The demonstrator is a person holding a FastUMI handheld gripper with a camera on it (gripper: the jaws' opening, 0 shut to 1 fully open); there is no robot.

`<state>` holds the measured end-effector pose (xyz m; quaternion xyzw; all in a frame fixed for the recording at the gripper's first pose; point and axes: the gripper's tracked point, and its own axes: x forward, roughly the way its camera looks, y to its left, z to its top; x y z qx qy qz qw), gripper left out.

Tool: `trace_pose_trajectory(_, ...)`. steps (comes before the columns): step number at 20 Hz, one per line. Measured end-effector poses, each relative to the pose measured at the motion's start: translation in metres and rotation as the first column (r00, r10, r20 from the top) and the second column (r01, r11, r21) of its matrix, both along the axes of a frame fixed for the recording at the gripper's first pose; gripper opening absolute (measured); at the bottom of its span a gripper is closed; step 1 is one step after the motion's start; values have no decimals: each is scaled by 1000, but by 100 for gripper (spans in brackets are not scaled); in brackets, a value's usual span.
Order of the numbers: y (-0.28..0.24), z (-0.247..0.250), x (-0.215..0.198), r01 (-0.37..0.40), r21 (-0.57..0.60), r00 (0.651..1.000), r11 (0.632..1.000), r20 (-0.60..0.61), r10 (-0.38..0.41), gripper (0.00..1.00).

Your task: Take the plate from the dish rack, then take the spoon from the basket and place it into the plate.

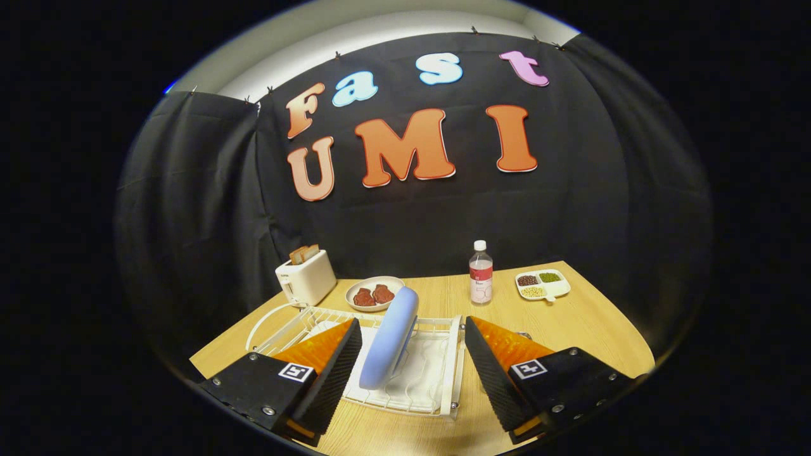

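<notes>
A light blue plate [391, 339] stands on edge in a white wire dish rack [443, 380] on the wooden table. My gripper [413, 351] is open, and the plate's rim rises between its two fingers without either finger touching it. The left finger [336, 367] hangs over the rack's left half, and the right finger [491, 373] is just past the rack's right side.
Beyond the rack are a white toaster [306, 277] with bread in it and its cord, a round plate [374, 292] holding reddish-brown pieces, a clear bottle [481, 273] and a divided white tray [543, 284] of beans. Bare wooden table [595, 329] lies to the right.
</notes>
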<state>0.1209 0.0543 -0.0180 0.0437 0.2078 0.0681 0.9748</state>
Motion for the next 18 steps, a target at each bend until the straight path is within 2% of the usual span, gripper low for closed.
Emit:
trace_pose_trajectory(5, 24, -6, 29, -32, 64, 994, 997, -106, 38, 95)
trace_pose_trajectory(10, 24, -38, 53, 1, -2, 975, 1000, -222, -1, 90)
trace_pose_trajectory(13, 33, -65, 61, -2, -26, 953, 1000, -304, -6, 89)
trace_pose_trajectory(18, 39, -108, 64, 19, -82, 900, 996, -433, -53, 75)
